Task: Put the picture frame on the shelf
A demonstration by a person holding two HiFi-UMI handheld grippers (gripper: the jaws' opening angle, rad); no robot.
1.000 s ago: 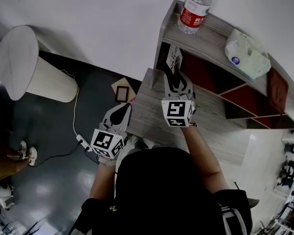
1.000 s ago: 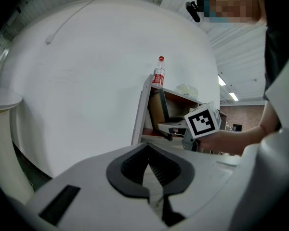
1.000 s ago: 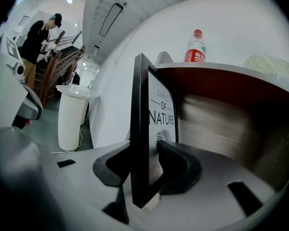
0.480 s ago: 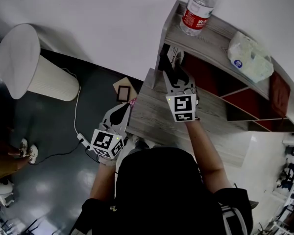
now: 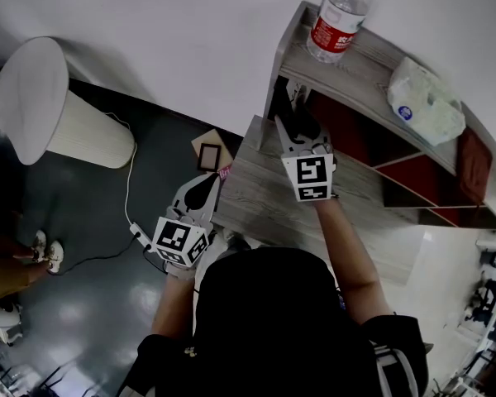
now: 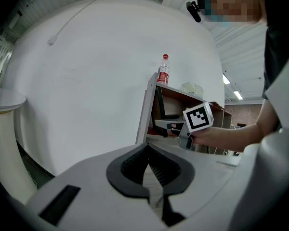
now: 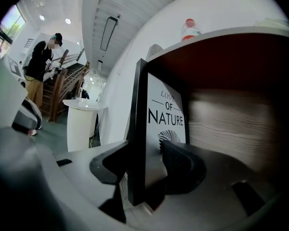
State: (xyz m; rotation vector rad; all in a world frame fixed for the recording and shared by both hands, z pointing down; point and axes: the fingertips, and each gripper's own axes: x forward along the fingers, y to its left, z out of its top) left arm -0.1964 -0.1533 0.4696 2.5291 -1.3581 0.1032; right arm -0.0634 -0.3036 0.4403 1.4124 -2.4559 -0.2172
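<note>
One shelf [image 5: 360, 77]: picture frame [image 7: 164, 121] is stood upright inside its left end.
Left gripper [image 6: 147, 150]: fingers are held together, nothing gripped.
Right gripper [image 7: 149, 158]: jaws have just been opened, picture frame between them.

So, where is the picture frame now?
In the right gripper view the picture frame stands upright at the left end of the shelf, below the water bottle, inside the right claw, whose jaws have just been opening.

Grey shelf [image 5: 360, 77], bottle [image 5: 335, 21] and tissue pack [image 5: 427, 102] on top, picture frame [image 7: 166, 112] upright inside
</note>
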